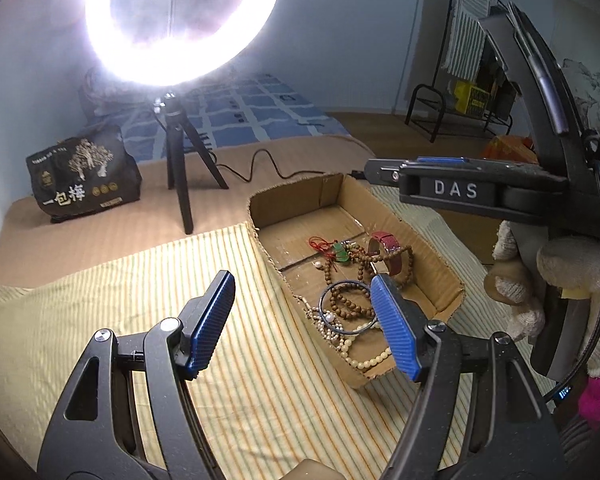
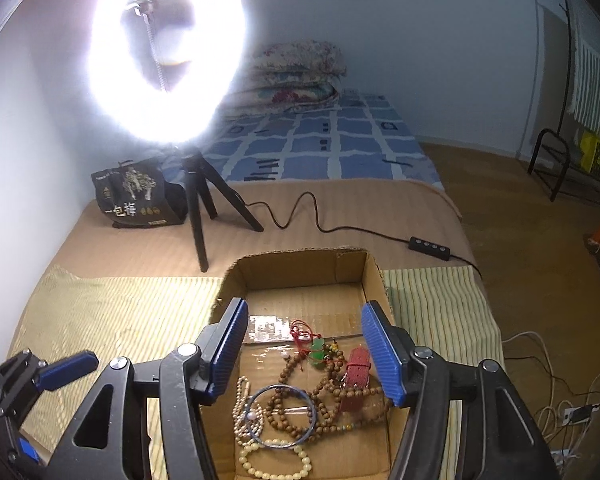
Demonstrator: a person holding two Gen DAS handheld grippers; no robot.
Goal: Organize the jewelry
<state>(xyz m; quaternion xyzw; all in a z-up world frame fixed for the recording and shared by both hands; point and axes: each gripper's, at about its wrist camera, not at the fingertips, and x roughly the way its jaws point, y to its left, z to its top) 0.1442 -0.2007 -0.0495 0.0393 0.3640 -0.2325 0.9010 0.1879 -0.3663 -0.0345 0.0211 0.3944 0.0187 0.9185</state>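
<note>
An open cardboard box (image 1: 428, 248) (image 2: 374, 276) lies on a striped yellow-green cloth (image 1: 140, 280) (image 2: 120, 312). Inside is a heap of jewelry: brown wooden bead strings (image 1: 352, 304) (image 2: 296, 408), a blue bangle (image 1: 342, 286) (image 2: 282, 416), cream bead bracelets (image 1: 368, 360) (image 2: 274, 462), a green pendant on red cord (image 1: 342, 252) (image 2: 317, 350) and a red strap (image 1: 392, 250) (image 2: 356, 372). My left gripper (image 1: 304, 320) is open and empty over the box's near left wall. My right gripper (image 2: 304, 352) is open and empty above the box; it also shows in the left wrist view (image 1: 440, 184).
A bright ring light on a black tripod (image 1: 184, 184) (image 2: 200, 216) stands behind the box, its cable and switch (image 2: 430, 248) trailing right. A black printed bag (image 1: 80, 176) (image 2: 134, 196) sits at the back left. Folded quilts (image 2: 296, 76) lie on the blue bedding.
</note>
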